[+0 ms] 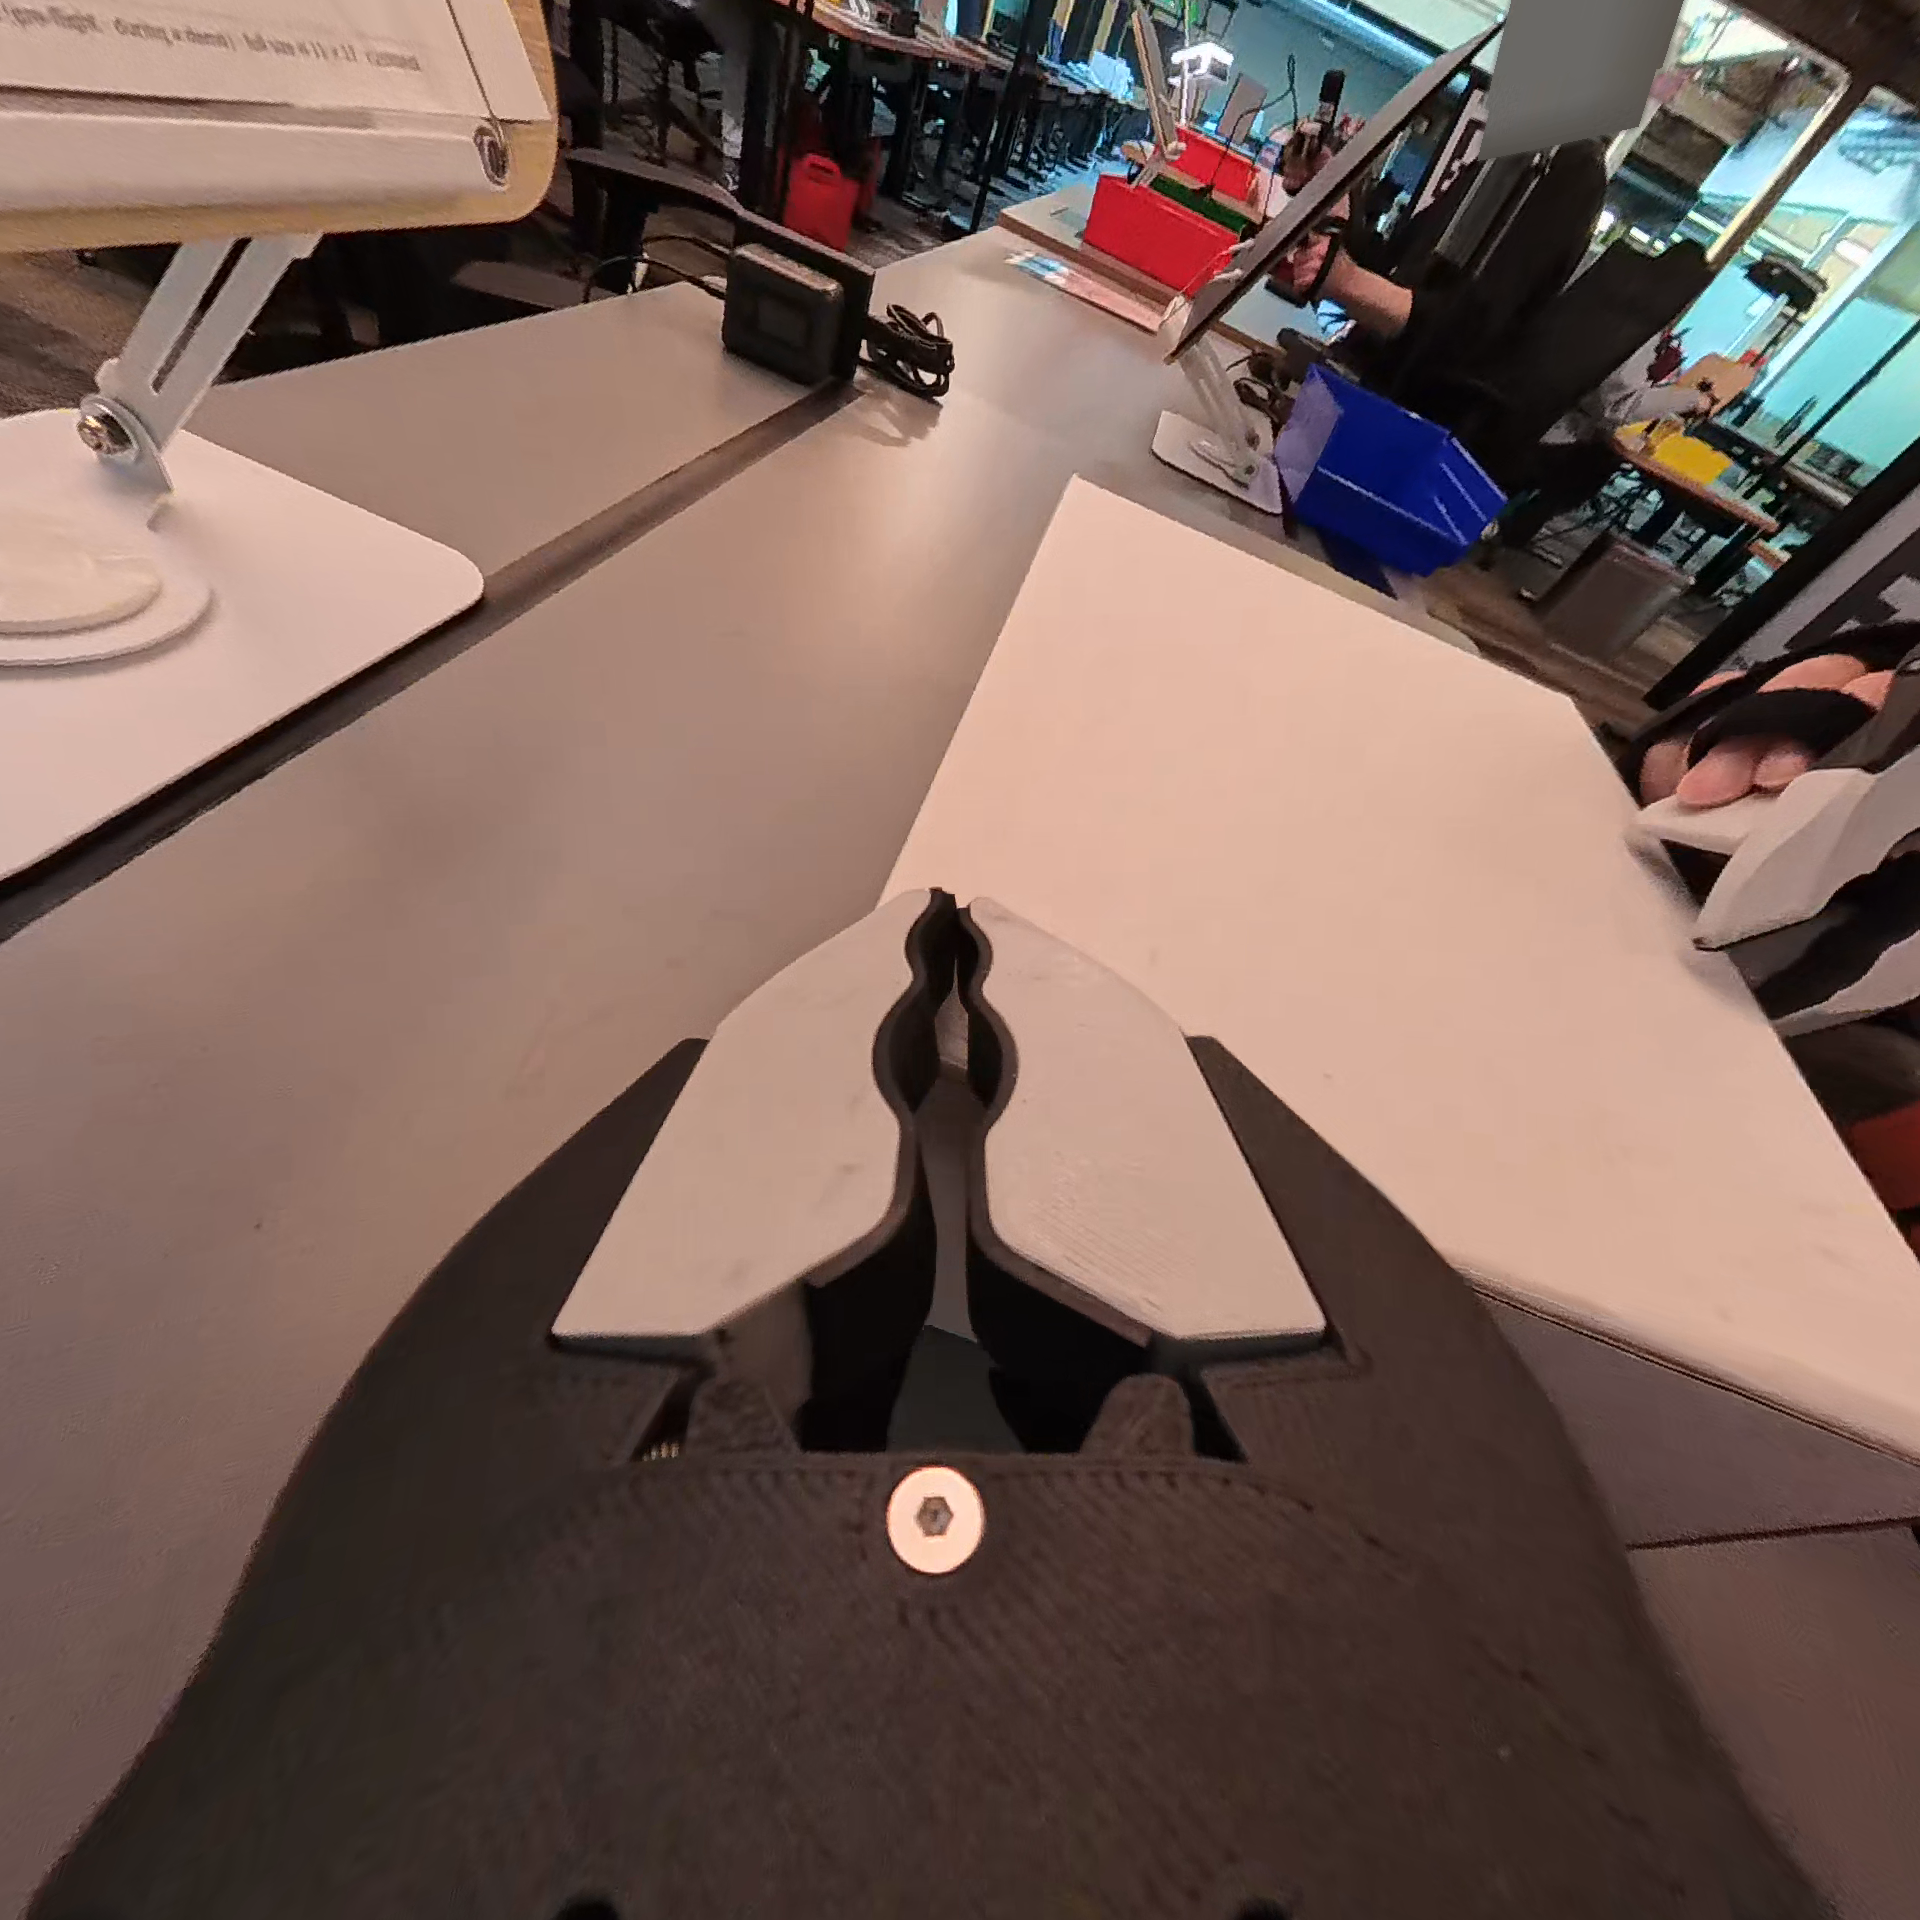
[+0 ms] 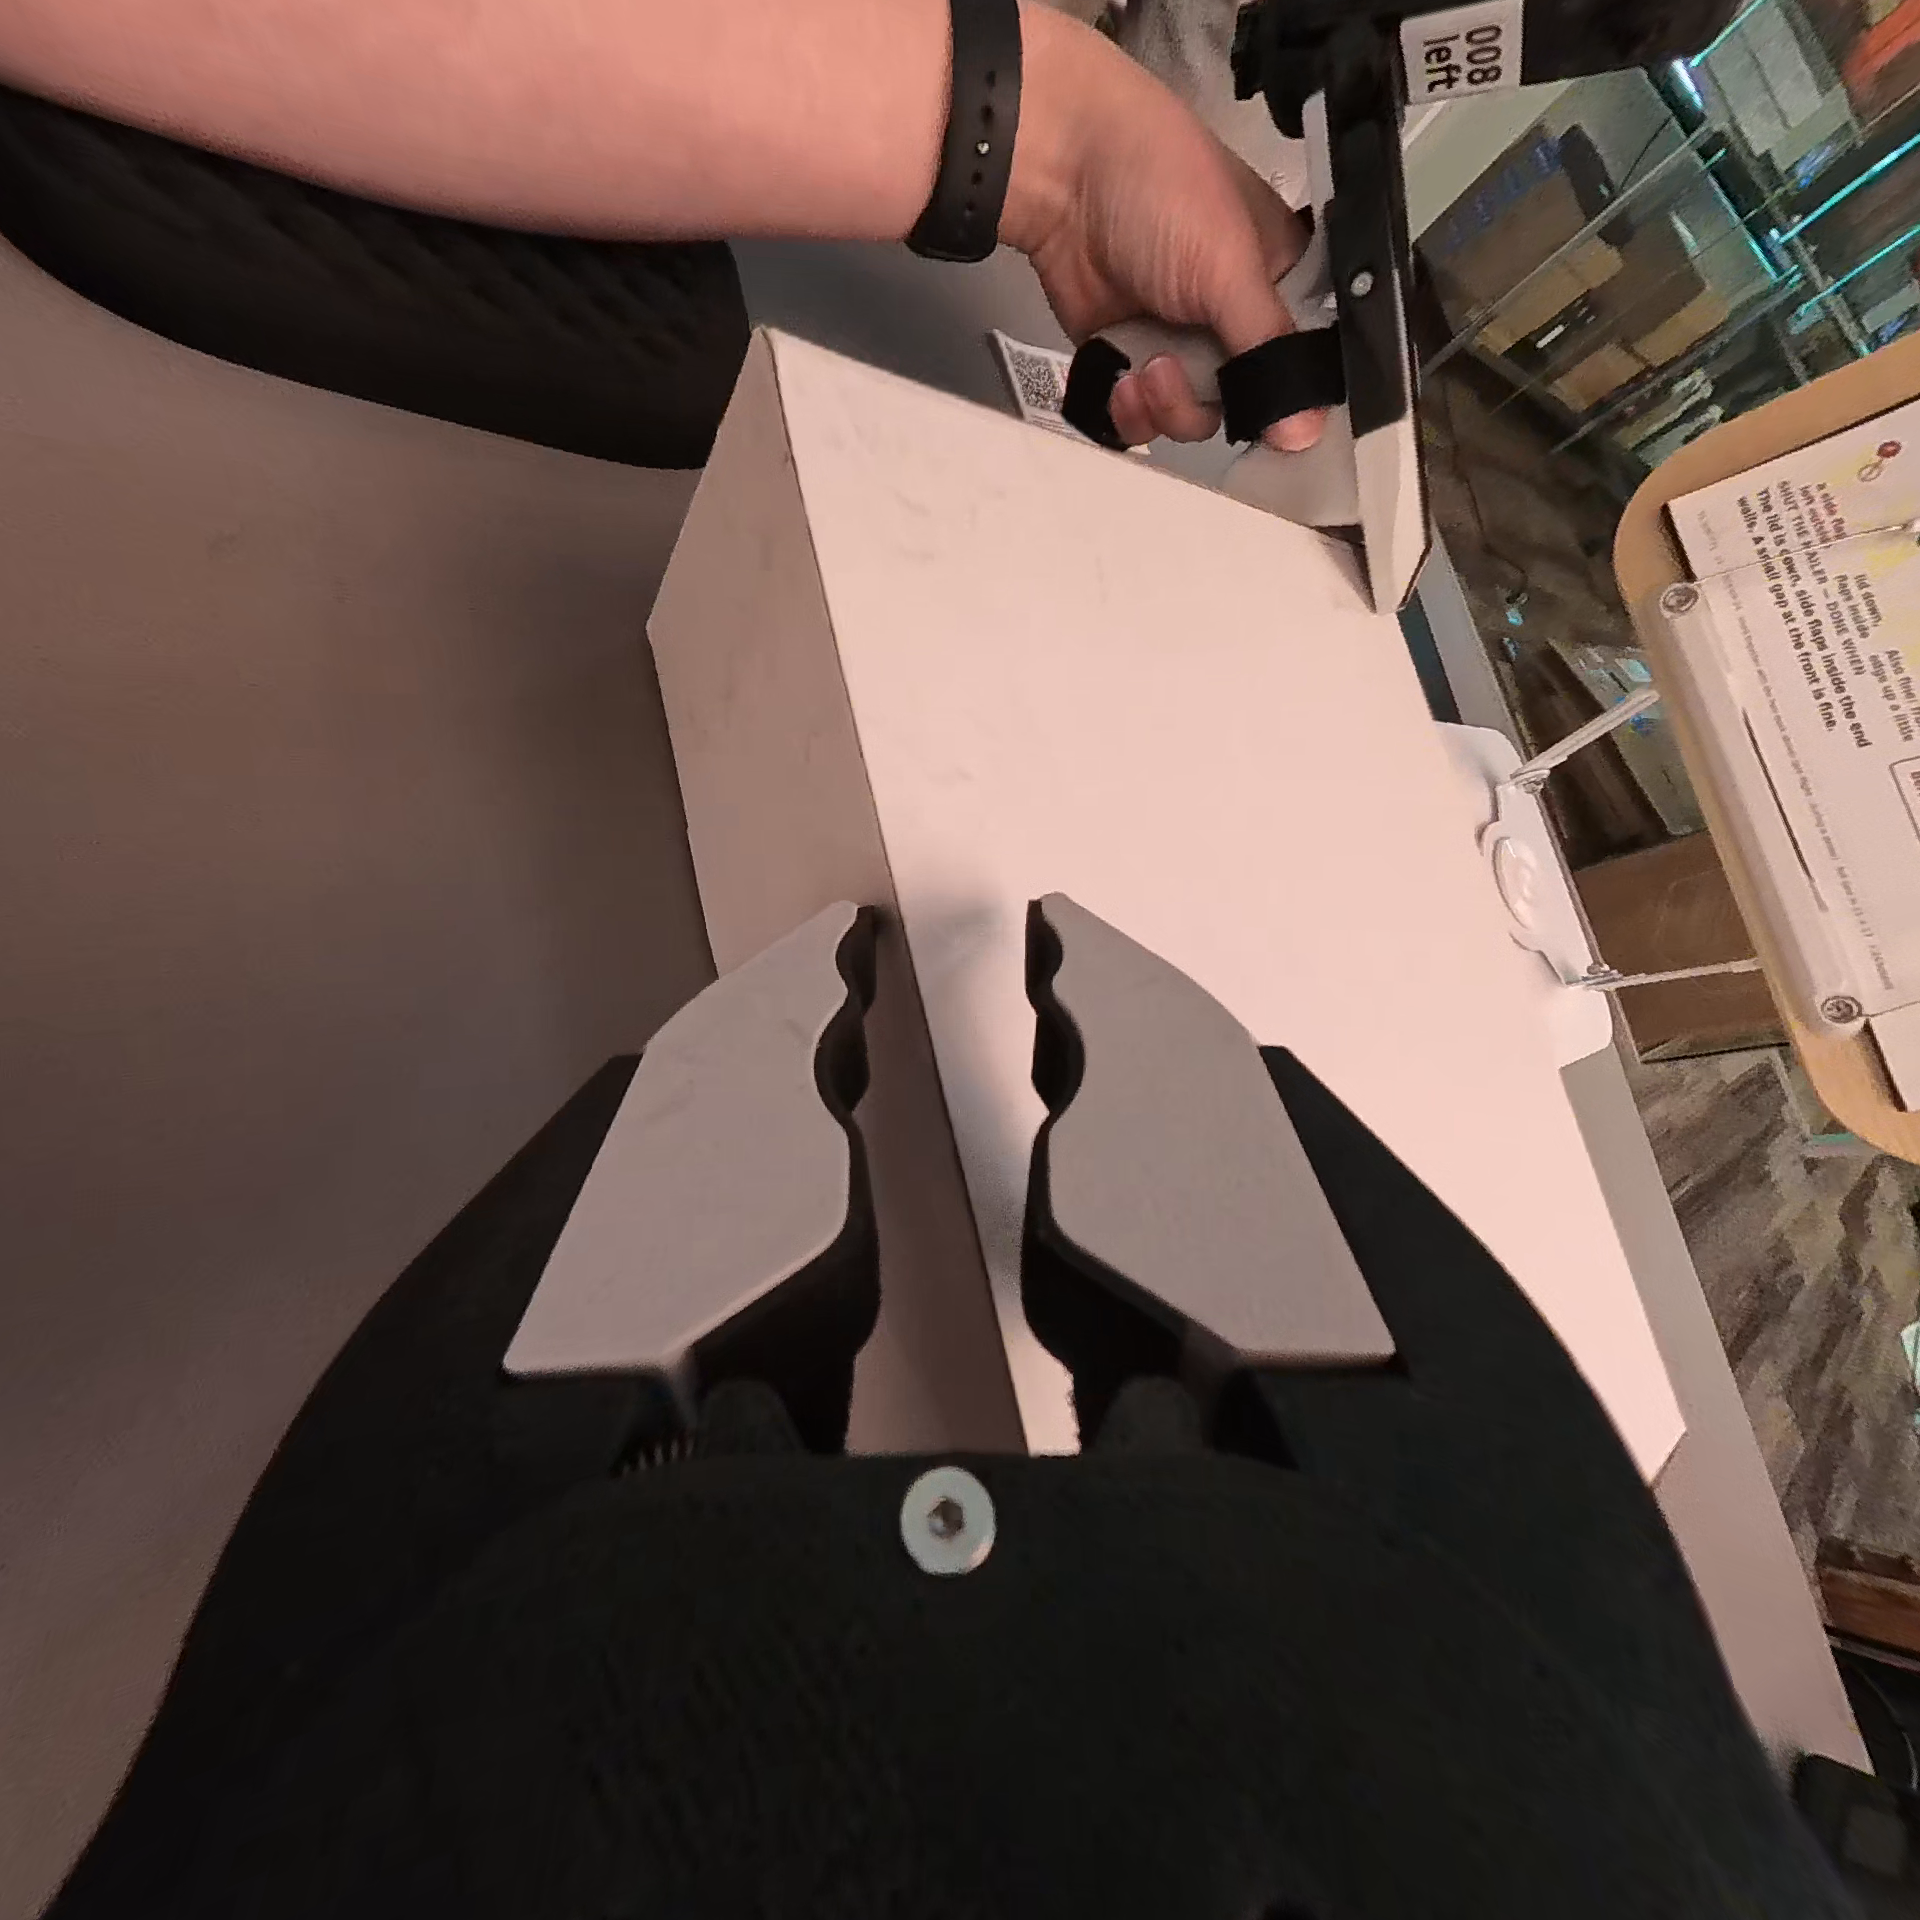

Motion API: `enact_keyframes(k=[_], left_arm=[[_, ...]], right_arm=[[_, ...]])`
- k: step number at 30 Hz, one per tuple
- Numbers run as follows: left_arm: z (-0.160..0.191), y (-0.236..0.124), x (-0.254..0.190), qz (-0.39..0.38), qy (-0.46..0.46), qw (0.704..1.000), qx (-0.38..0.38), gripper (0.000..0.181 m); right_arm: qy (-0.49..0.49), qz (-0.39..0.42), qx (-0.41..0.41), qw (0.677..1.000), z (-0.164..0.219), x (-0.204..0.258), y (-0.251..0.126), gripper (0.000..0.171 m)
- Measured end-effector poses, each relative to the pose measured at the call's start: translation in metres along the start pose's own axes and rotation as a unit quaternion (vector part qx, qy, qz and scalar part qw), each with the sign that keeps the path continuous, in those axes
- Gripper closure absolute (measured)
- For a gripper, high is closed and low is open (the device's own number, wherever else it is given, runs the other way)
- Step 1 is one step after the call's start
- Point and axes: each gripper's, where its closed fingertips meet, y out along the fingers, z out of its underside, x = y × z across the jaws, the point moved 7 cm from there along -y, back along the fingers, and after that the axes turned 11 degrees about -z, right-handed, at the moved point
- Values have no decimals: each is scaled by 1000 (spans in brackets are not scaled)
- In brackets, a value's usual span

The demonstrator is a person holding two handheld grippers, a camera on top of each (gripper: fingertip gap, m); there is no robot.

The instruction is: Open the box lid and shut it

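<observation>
A white cardboard box (image 1: 1299,831) lies on the grey table (image 1: 520,883) with its lid flat and closed; it also shows in the right wrist view (image 2: 1091,727). My left gripper (image 1: 951,904) is shut, its tips at the box's near left corner. I cannot tell whether it pinches the lid edge. It shows edge-on in the right wrist view (image 2: 1387,582) at the box's far corner. My right gripper (image 2: 951,925) is open and straddles the box's long top edge, one finger beside the side wall and one over the lid. It shows at the frame's right edge in the left wrist view (image 1: 1766,842).
A document stand with a white base (image 1: 208,623) stands left of the box; its board and sheet show in the right wrist view (image 2: 1787,727). A black adapter with cable (image 1: 790,312), a blue bin (image 1: 1382,488) and a red bin (image 1: 1153,229) sit farther back. A person's forearm (image 2: 520,135) reaches over.
</observation>
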Motion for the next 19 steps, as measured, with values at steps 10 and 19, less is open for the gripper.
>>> enact_keyframes(k=[10,19], left_arm=[[0,0,1,-5,12,1000,-1,181],[0,0,2,-10,9,1000,-5,181]], right_arm=[[-22,5,-4,1000,-16,-5,-5,151],[-36,89,-44,994,-19,-9,-18,161]])
